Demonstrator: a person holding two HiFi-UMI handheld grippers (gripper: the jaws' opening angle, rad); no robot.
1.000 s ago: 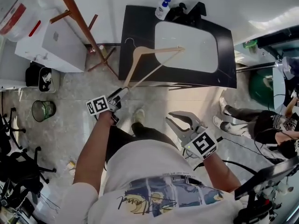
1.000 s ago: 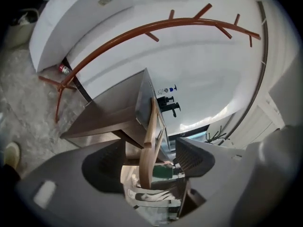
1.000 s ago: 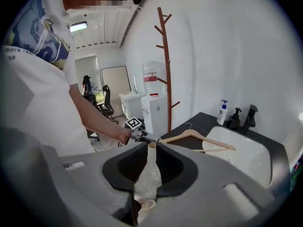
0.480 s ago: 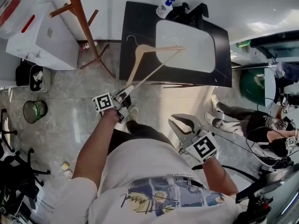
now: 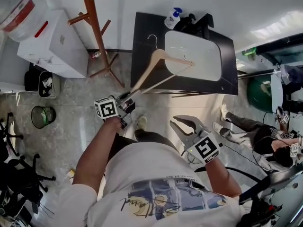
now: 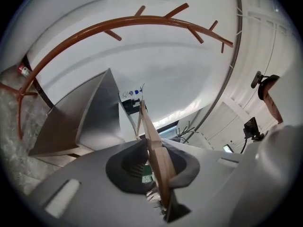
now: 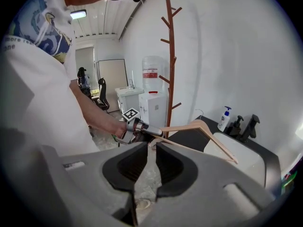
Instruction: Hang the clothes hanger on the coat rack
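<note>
A light wooden clothes hanger [image 5: 161, 58] with a metal hook hangs in the air over the black counter. My left gripper [image 5: 134, 94] is shut on the end of one of its arms. In the left gripper view the hanger's arm [image 6: 154, 141] runs straight out between the pads, with the reddish-brown coat rack [image 6: 118, 22] arching above. The coat rack [image 5: 94, 22] stands at the far left of the counter, apart from the hanger. My right gripper [image 5: 187, 126] stays low near my body, jaws nearly together and holding nothing. From the right gripper view [image 7: 151, 145] I see the hanger [image 7: 203, 126] and the rack [image 7: 170, 56].
A black counter [image 5: 142, 46] with a white sink [image 5: 194, 51] and a soap bottle [image 5: 173, 18] lies ahead. A white water dispenser [image 5: 52, 46] stands left of the rack, with a small bin [image 5: 40, 115] on the floor. A person [image 5: 265, 131] sits at the right.
My left gripper has risen with the hanger, which has lifted off the counter and swung a little toward the rack. The right gripper has shifted only slightly.
</note>
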